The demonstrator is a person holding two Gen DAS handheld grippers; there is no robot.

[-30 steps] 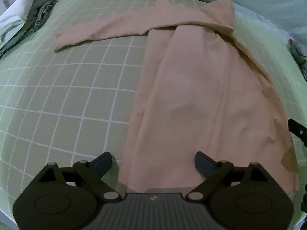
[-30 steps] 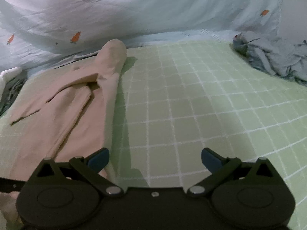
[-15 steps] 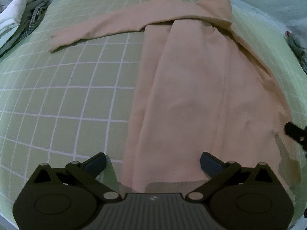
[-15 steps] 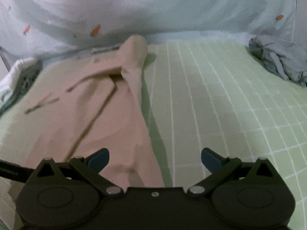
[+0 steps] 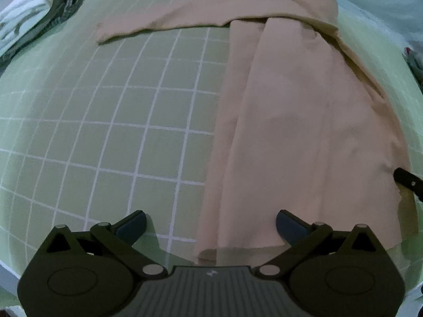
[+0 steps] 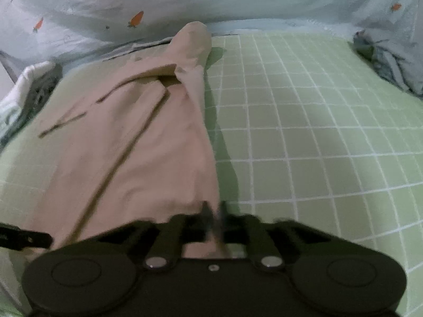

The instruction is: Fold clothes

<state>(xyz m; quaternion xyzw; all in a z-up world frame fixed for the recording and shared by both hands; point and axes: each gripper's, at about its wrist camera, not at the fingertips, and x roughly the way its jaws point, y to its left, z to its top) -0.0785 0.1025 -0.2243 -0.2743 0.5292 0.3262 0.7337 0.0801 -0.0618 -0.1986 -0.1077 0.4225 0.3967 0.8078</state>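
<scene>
Left wrist view: the left gripper (image 5: pixel 210 223) hovers with its jaws wide apart over the near hem of a peach shirt (image 5: pixel 298 121), which lies flat on a green checked sheet (image 5: pixel 111 121) with one sleeve stretched to the left; folded clothes (image 5: pixel 31 18) sit at the far left corner. Right wrist view: the right gripper (image 6: pixel 213 218), blurred, has its jaws pinched together on the shirt's (image 6: pixel 137 142) near right edge; a grey crumpled garment (image 6: pixel 388 60) lies at the far right.

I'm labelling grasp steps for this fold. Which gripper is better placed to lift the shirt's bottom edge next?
Right. The right gripper looks shut on the shirt at its near right edge, though that view is blurred. The left gripper is open and holds nothing, above the hem's left part.
</scene>
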